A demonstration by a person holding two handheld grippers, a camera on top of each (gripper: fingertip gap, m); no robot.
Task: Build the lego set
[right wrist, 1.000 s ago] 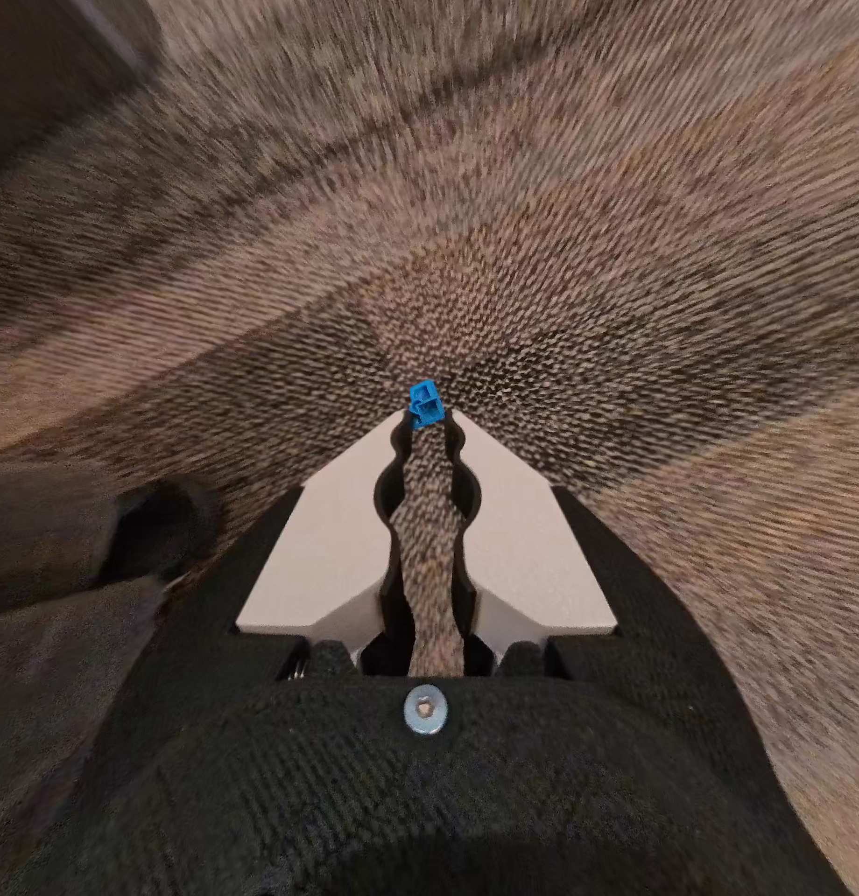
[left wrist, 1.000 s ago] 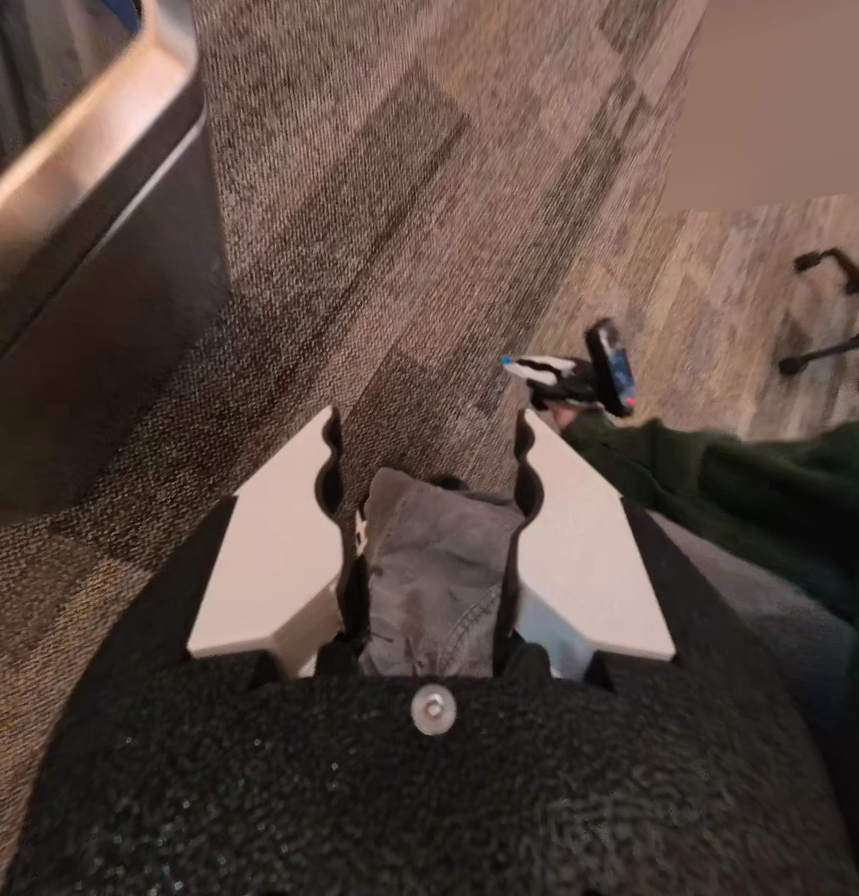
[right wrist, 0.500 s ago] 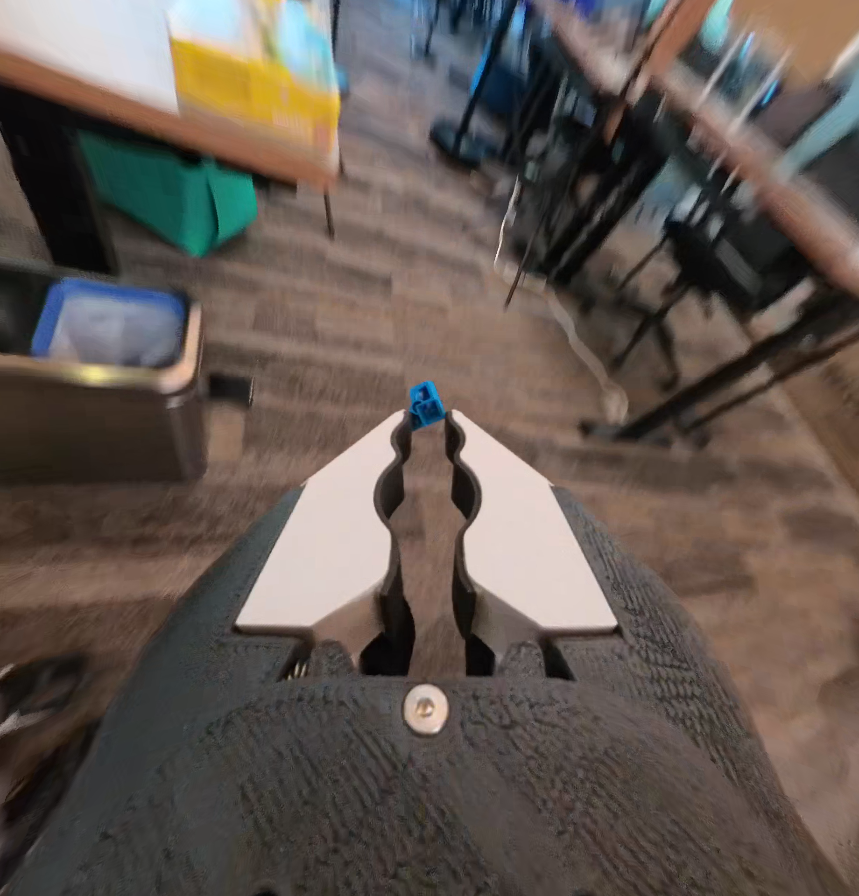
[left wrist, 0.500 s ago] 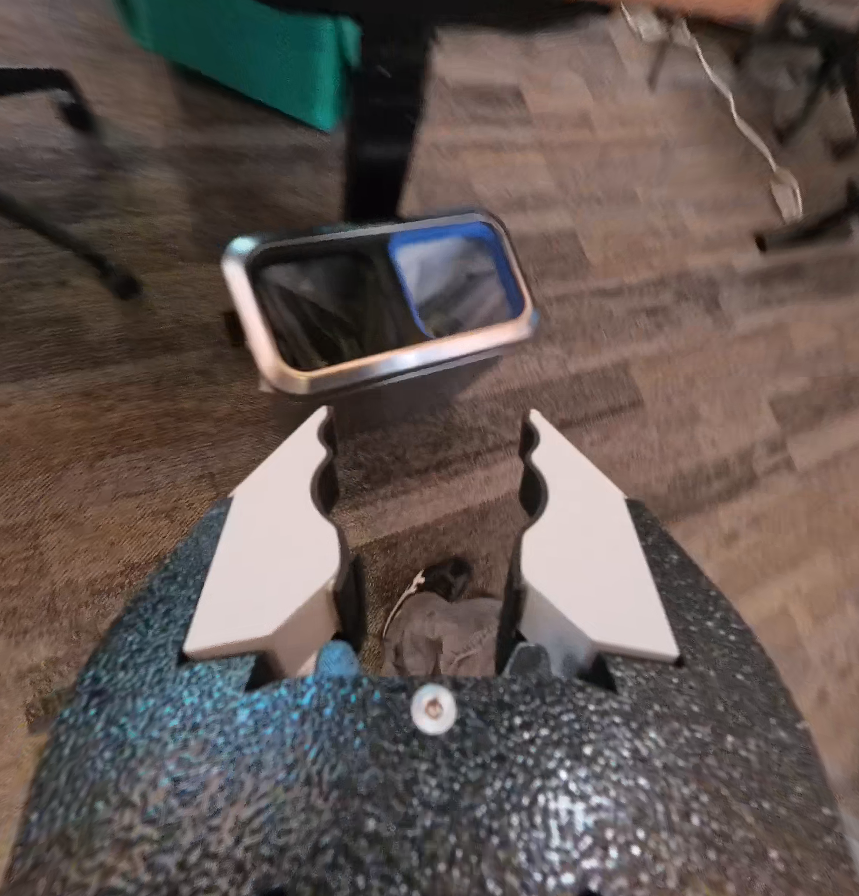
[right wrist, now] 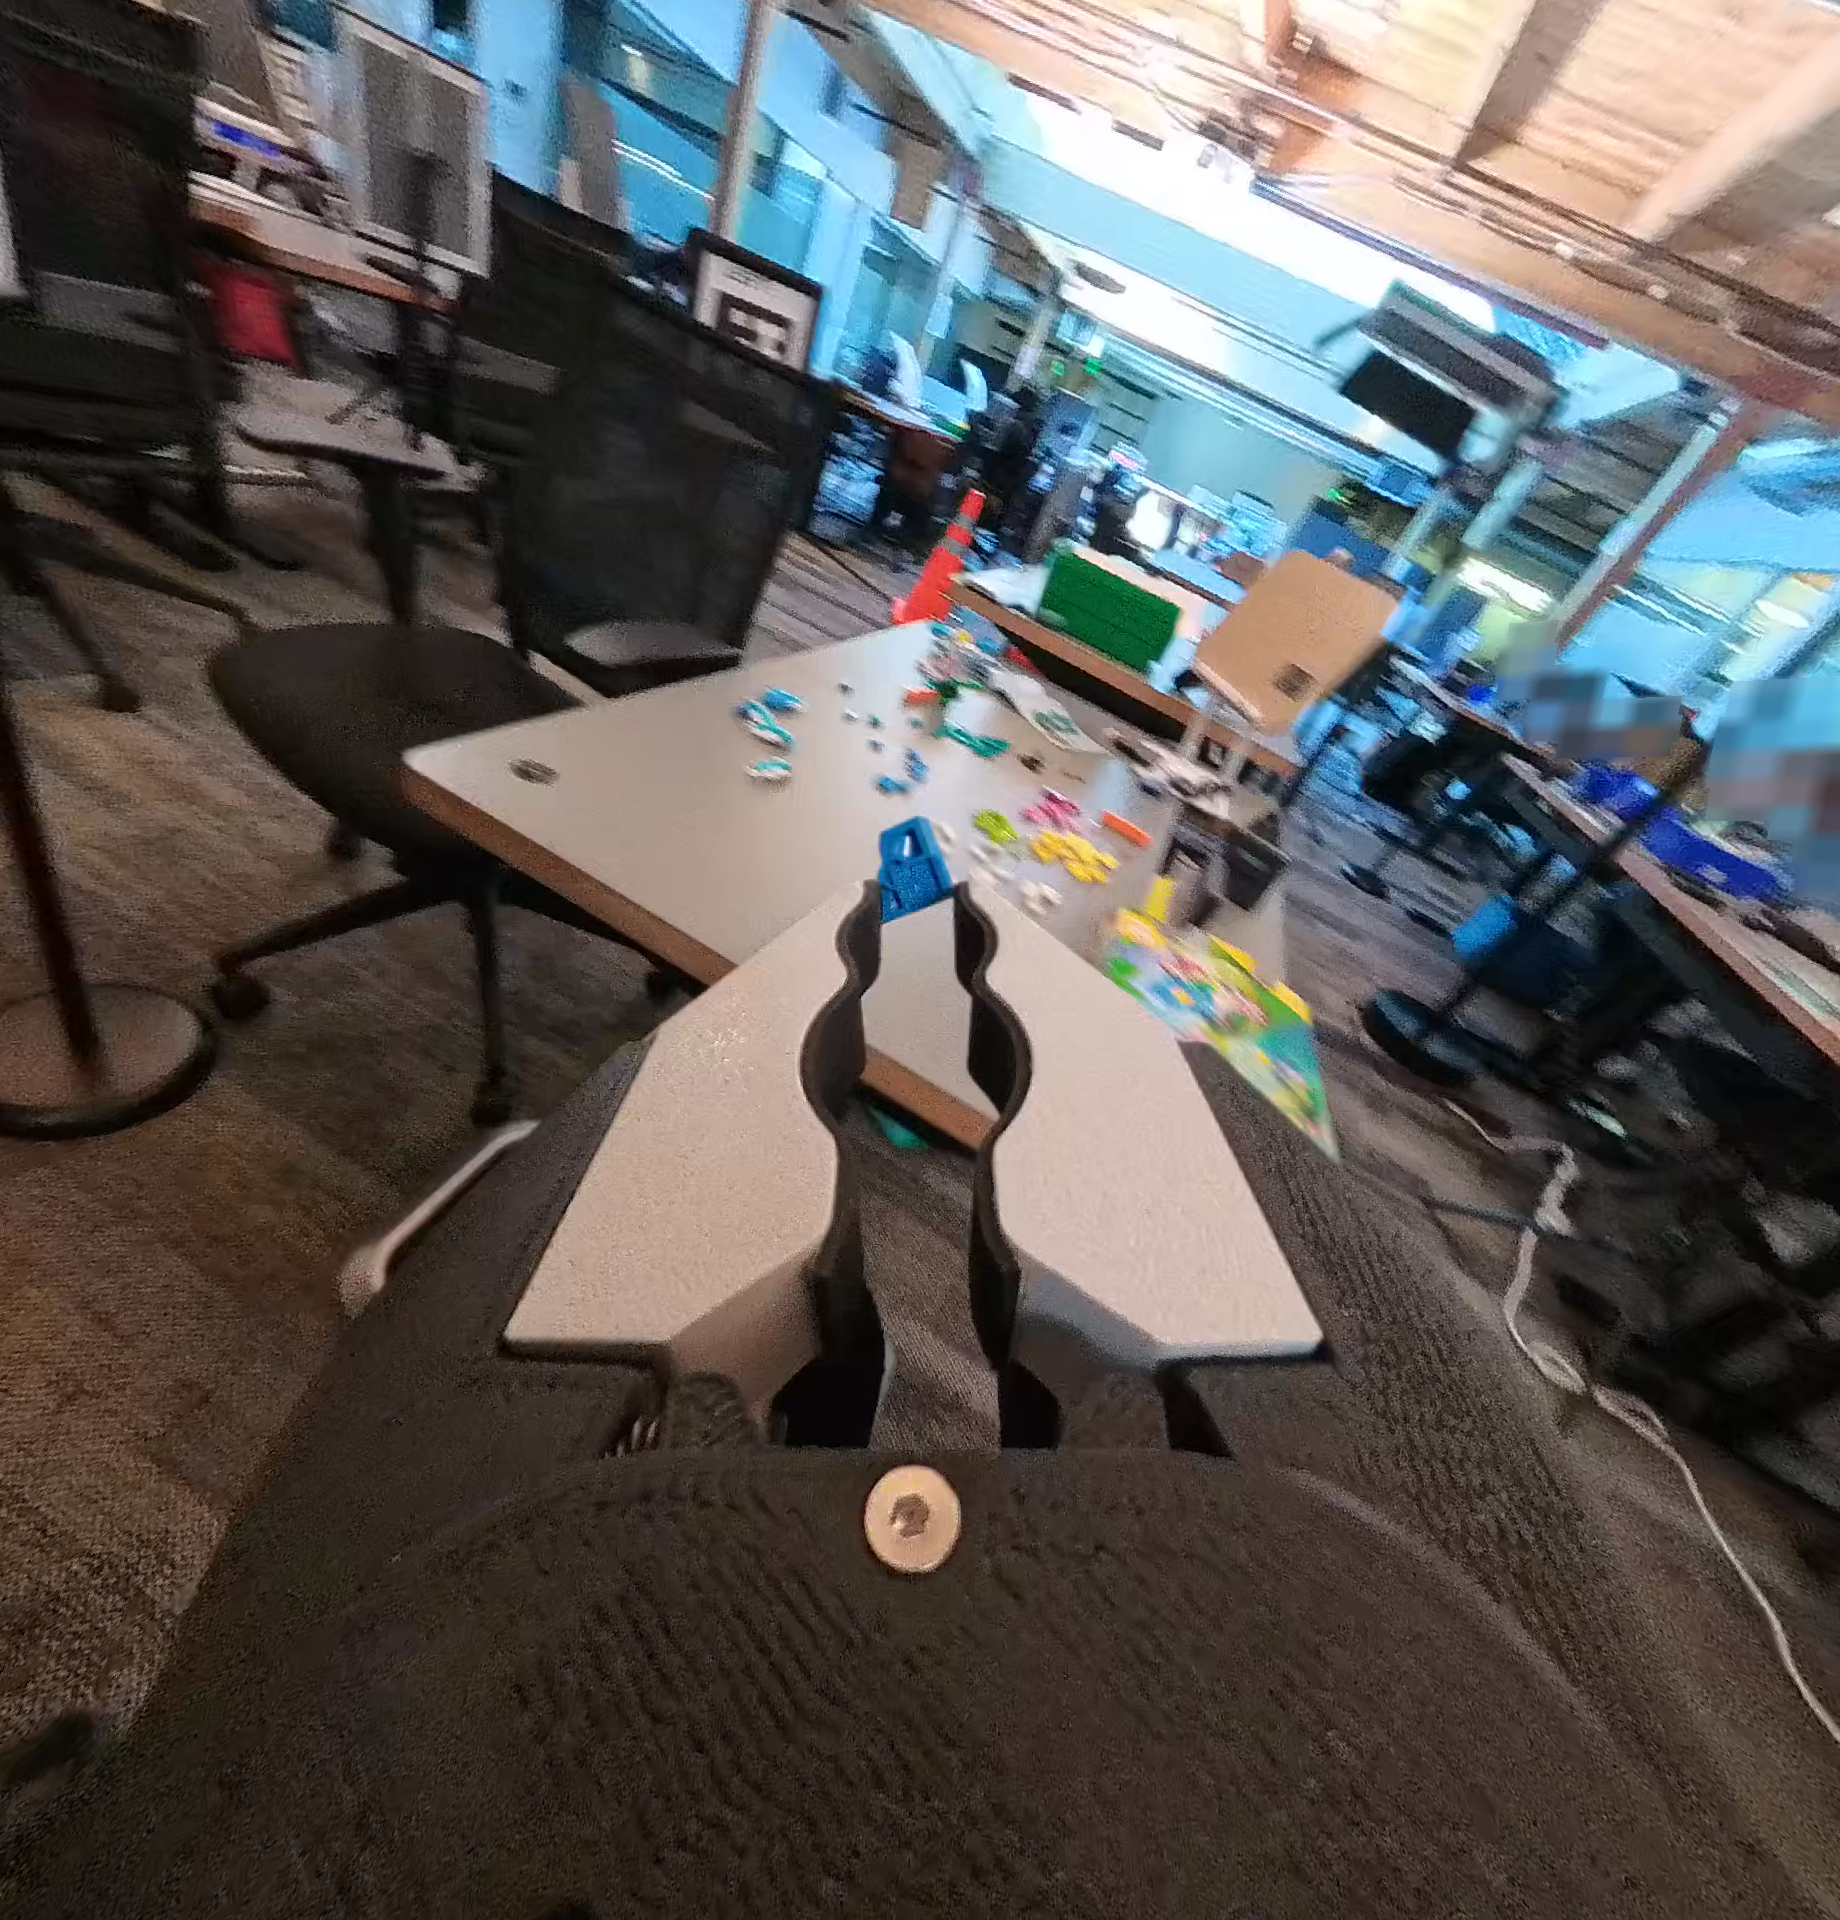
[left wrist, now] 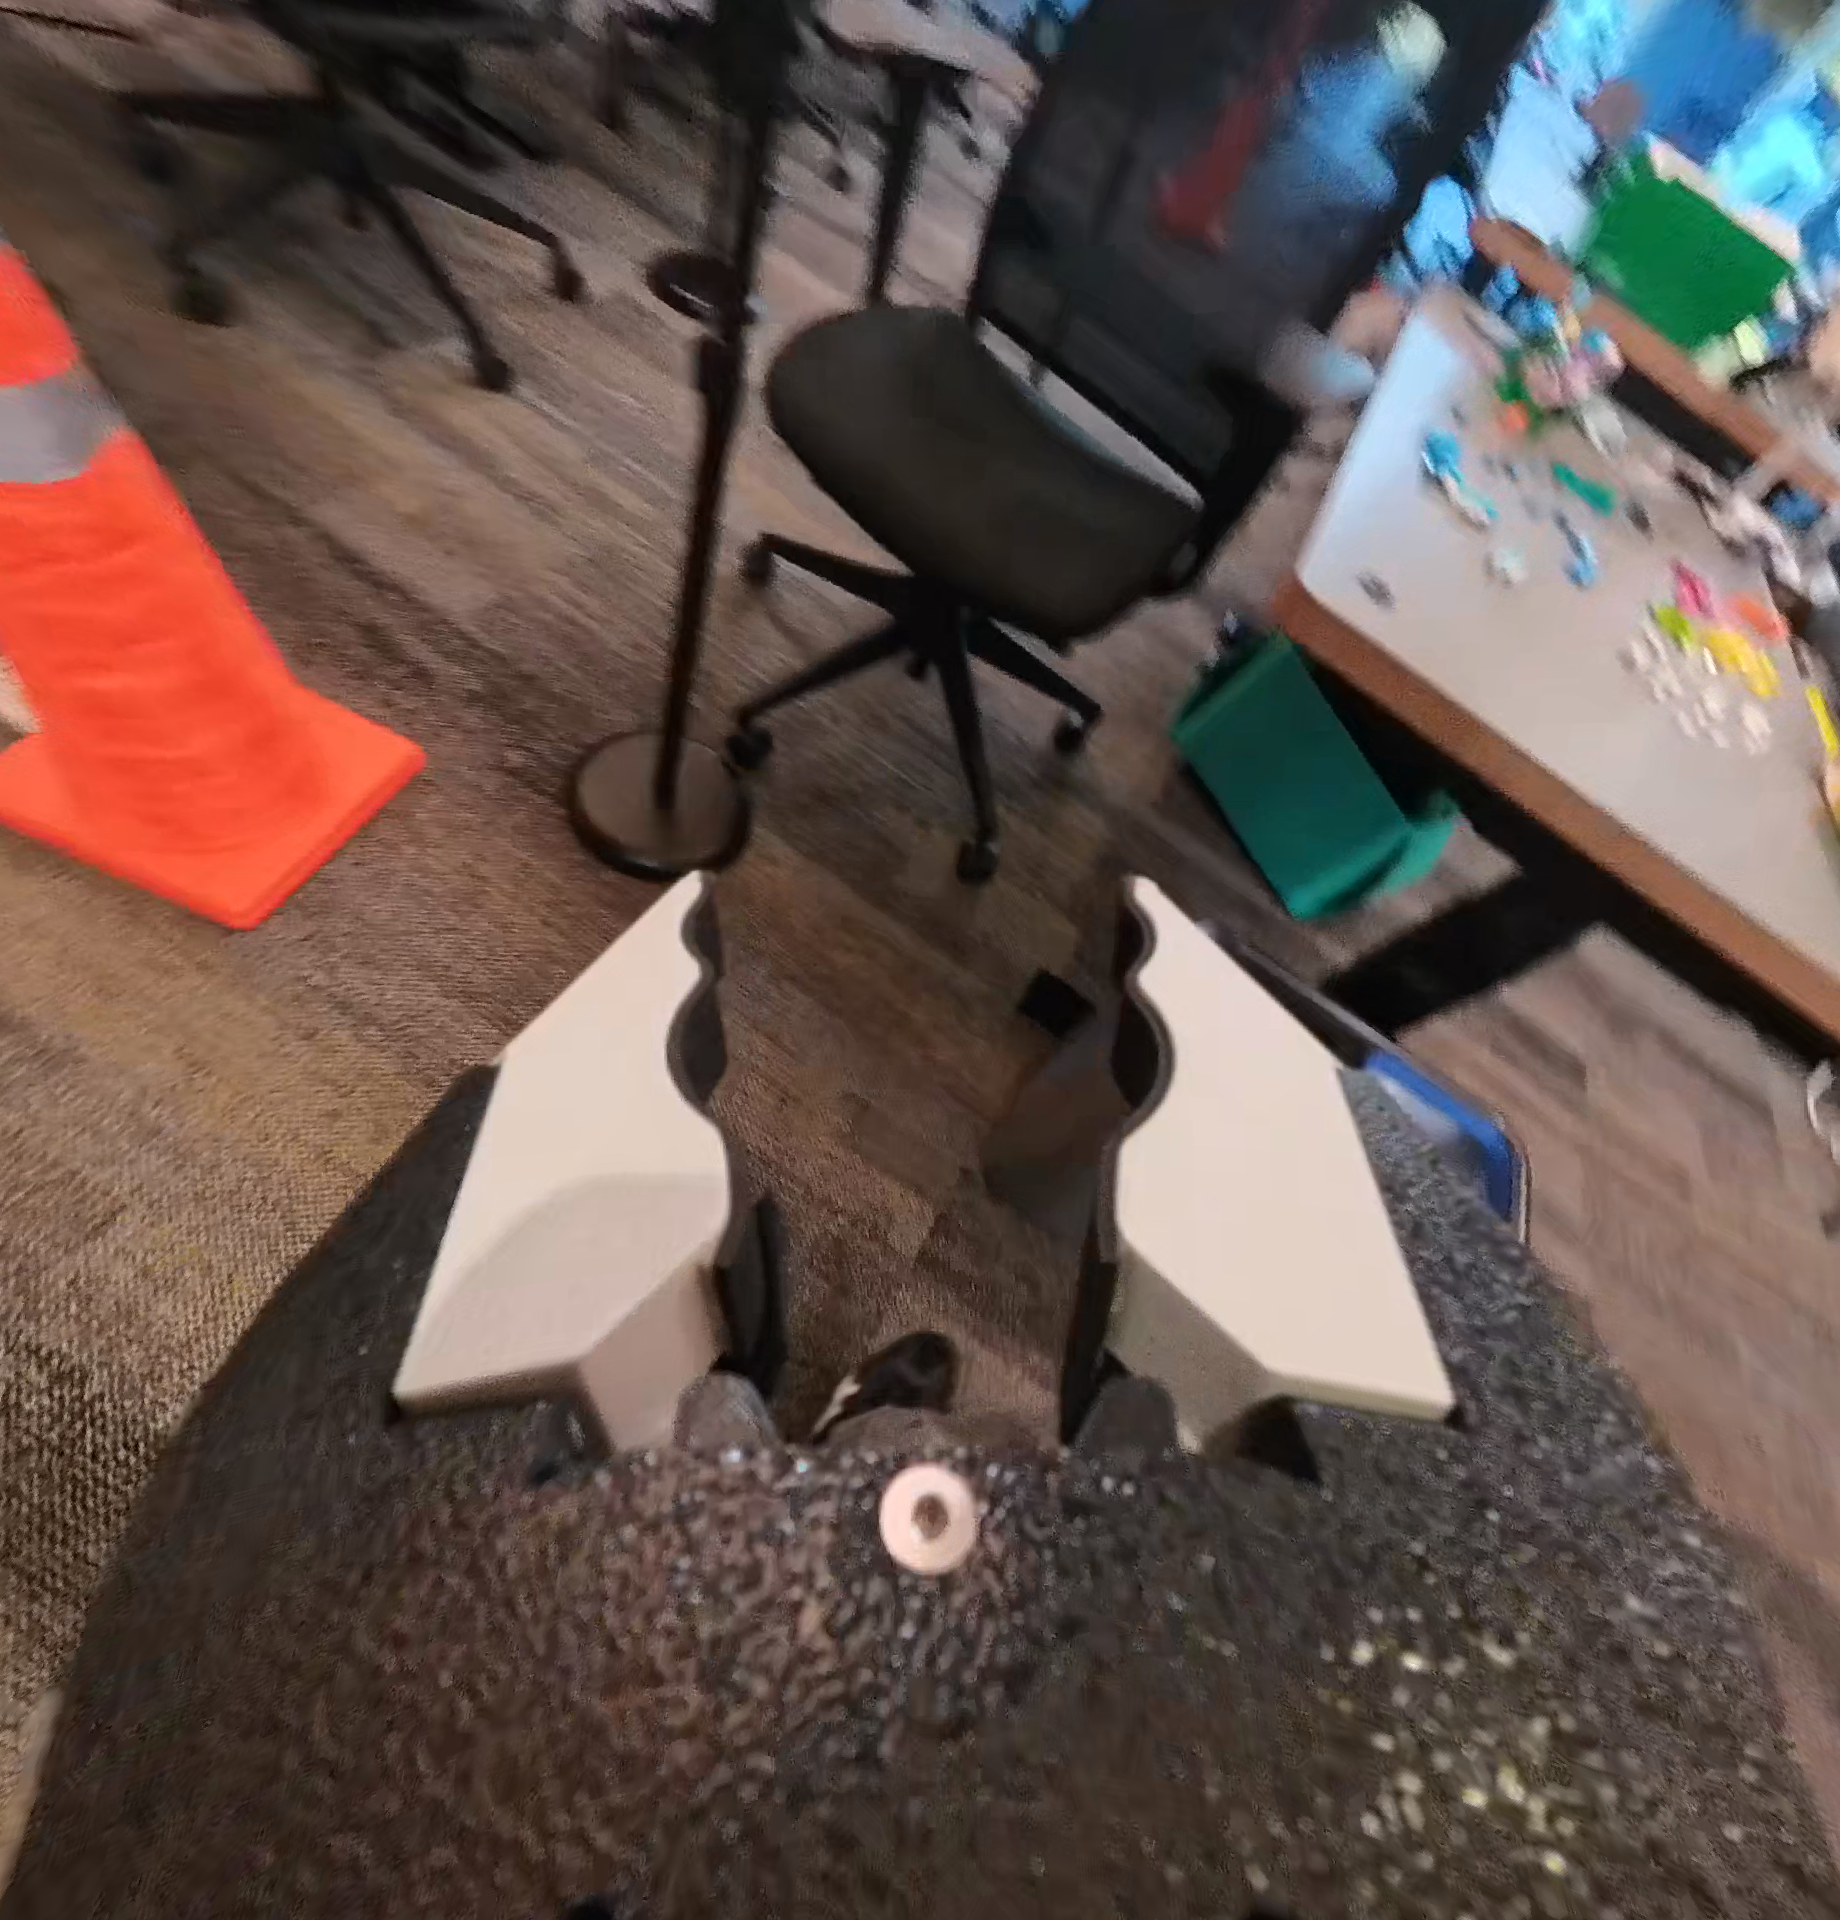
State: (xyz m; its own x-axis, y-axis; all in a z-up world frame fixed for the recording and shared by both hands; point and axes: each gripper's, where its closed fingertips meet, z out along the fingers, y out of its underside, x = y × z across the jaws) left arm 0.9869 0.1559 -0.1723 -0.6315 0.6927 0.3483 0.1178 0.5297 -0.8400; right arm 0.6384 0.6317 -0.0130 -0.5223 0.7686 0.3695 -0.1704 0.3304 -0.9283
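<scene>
The right gripper [right wrist: 914, 902] pinches a small blue brick [right wrist: 912, 871] at the very tips of its fingers, both pads pressed against the brick's sides, so that most of the piece stands out beyond them. It hangs in the air short of the near edge of a pale table [right wrist: 646, 800] with a brown rim, well apart from its top. Small coloured pieces [right wrist: 1061, 831] lie scattered over the table's middle and far side, and a bright printed box [right wrist: 1222, 1003] leans at its near right corner. The blue brick appears against the table's near half, just short of the yellow and pink pieces, yet touches none of them. A black office chair [right wrist: 376, 707] stands by the table's left corner, with a round-based stand [right wrist: 74, 1049] farther left on the carpet. The left gripper [left wrist: 916, 909] has its fingers spread wide with nothing between them, only carpet showing in the gap. It points down at the floor, nearest the round base of a black stand [left wrist: 656, 800] and the wheeled foot of the chair [left wrist: 989, 478]. An orange cone [left wrist: 126, 634] stands to its left, and a green bin [left wrist: 1300, 779] sits under the table's edge to its right.
</scene>
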